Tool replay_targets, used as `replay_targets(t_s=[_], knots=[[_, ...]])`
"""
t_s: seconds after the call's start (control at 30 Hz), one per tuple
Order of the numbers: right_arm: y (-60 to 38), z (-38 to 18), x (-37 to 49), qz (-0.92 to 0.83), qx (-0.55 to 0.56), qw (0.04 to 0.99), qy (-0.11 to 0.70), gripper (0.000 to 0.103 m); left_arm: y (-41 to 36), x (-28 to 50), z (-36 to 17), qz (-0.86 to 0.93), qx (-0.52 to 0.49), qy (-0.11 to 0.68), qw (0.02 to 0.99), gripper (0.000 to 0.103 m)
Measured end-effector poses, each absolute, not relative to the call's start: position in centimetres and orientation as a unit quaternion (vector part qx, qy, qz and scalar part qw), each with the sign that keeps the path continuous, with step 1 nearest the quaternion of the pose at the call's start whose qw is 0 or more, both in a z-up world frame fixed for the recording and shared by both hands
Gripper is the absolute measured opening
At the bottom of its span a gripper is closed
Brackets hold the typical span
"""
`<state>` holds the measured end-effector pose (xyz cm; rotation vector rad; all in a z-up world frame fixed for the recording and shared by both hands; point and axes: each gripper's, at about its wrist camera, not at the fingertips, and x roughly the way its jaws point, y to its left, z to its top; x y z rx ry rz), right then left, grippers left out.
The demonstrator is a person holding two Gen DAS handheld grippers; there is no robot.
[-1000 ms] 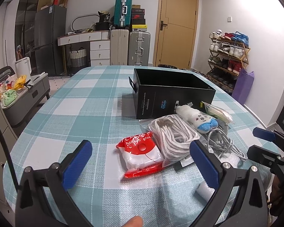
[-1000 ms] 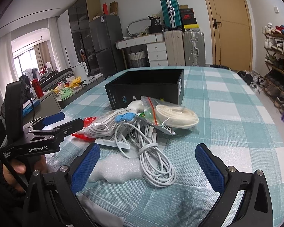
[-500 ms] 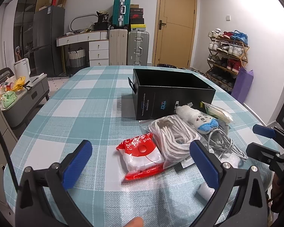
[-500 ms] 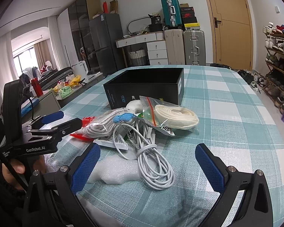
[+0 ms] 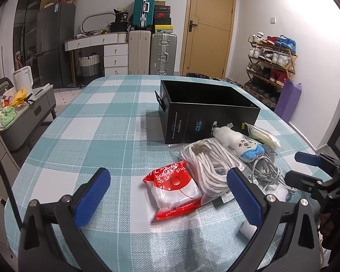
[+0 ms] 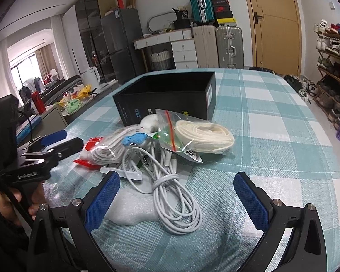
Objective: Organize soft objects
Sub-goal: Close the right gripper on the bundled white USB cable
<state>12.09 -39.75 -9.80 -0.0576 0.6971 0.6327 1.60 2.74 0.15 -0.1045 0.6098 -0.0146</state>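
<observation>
An open black box (image 5: 206,115) (image 6: 170,97) stands on the checked table. In front of it lies a heap: a red-and-white packet (image 5: 176,188), a bagged coil of white rope (image 5: 208,165), a small plush toy (image 5: 240,142) (image 6: 136,137), a bagged cream cord coil (image 6: 204,136), a white cable bundle (image 6: 172,190) and a foam sheet (image 6: 133,208). My left gripper (image 5: 167,195) hovers open just short of the red packet. My right gripper (image 6: 176,197) is open over the cable bundle. Nothing is held.
The teal checked tablecloth (image 5: 97,124) stretches left and behind the box. Beyond the table are suitcases (image 5: 151,52), a door, a shoe rack (image 5: 269,68) and a grey cabinet (image 5: 18,113) on the left. A hand (image 6: 15,206) holds the left gripper.
Both views have crept slightly forward toward the heap. Both grippers stay open and nothing on the table has moved.
</observation>
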Motion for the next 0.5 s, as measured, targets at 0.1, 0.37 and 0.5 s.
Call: replay_targets(t_s=[0.1,0.37,0.5], knots=[[-39.2,-10.2,12.9,0.304,-0.033,0.885,0.352,0.094,2.4,1.8,0.2,-0.008,-0.039,0.303,0.952,0.103],[-37.8,-11.1,14.0,0.320,-0.043,0.865,0.383,0.074,2.0,2.1,0.0,-0.016,-0.042,0.313,0.949,0.103],[-37.5,-11.6,14.7,0.338,-0.029,0.853,0.397,0.061,2.0,2.2,0.0,-0.016,-0.041,0.314,0.948,0.103]])
